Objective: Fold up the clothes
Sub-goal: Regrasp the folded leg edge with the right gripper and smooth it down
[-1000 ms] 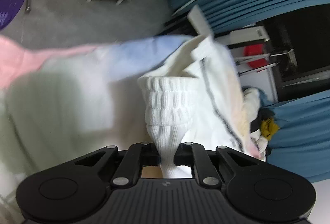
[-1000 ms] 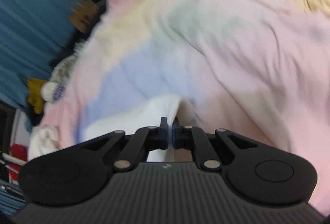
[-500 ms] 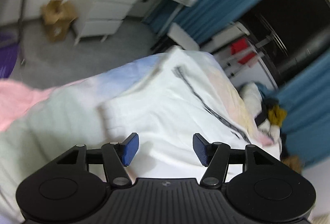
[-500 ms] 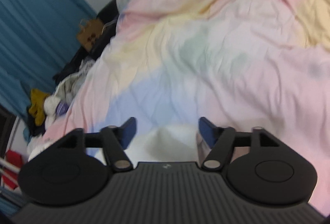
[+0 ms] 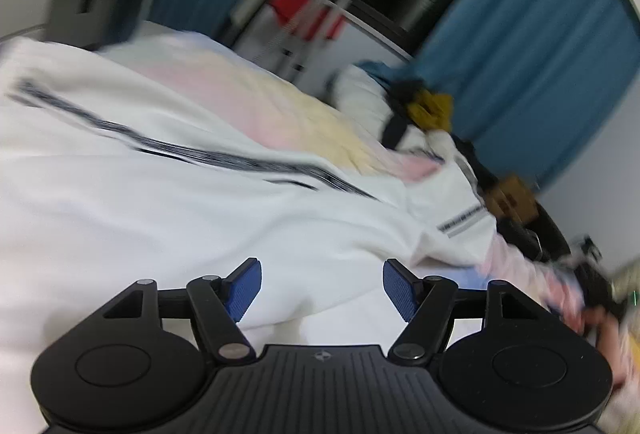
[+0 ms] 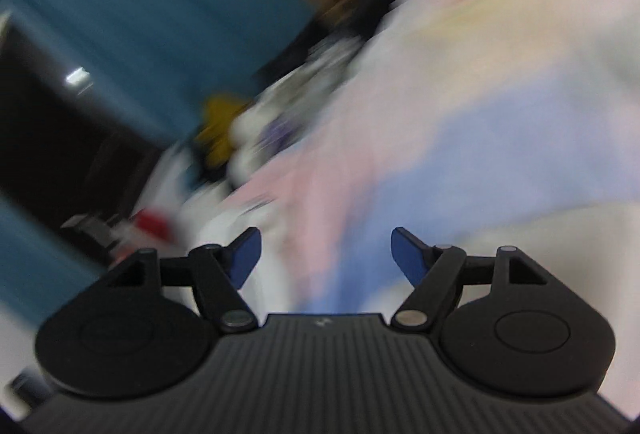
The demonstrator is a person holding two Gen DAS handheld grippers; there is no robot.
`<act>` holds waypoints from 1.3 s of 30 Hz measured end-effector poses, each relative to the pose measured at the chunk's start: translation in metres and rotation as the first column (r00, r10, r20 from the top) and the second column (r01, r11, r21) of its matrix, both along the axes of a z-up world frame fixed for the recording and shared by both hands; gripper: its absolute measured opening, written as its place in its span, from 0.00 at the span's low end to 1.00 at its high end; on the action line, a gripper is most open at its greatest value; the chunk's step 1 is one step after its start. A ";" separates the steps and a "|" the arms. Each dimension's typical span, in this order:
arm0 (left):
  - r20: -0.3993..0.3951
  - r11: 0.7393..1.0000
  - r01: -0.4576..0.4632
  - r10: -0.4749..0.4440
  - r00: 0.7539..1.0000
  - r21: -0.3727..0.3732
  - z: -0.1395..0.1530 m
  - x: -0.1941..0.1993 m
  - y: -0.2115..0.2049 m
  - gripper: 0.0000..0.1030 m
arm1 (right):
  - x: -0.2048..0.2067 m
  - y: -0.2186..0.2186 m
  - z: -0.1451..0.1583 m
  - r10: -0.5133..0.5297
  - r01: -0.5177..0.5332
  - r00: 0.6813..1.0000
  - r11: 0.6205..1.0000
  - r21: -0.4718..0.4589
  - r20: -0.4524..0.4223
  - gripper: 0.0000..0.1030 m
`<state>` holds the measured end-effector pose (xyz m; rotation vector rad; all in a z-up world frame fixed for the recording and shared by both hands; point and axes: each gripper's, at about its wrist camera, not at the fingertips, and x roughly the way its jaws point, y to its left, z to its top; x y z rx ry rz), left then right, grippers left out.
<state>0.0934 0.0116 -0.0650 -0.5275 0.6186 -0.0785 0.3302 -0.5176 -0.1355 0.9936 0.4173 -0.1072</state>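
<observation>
The left gripper (image 5: 322, 288) is seen with its blue-padded fingers (image 5: 243, 288) spread wide apart and nothing held between them. Just ahead of it, a white knitted garment with a dark striped band (image 5: 168, 194) is spread over a bed covered by a pastel sheet of pink, yellow and blue patches (image 5: 280, 114). A heap of mixed clothes, with a mustard-yellow piece on top (image 5: 430, 110), is seen at the far edge of the bed, in front of blue curtains (image 5: 532, 46). The right gripper (image 6: 326, 254) is likewise held wide apart and empty, above the pastel sheet (image 6: 460, 138); a white edge of fabric (image 6: 580, 230) is seen at the lower right. The right wrist view is heavily blurred.
</observation>
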 end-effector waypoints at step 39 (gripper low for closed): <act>-0.147 0.988 -0.123 0.109 0.983 -0.089 -0.027 -0.010 0.083 0.68 | -0.013 -0.026 -0.058 -0.142 0.119 0.982 0.978 -0.170 -0.124 0.10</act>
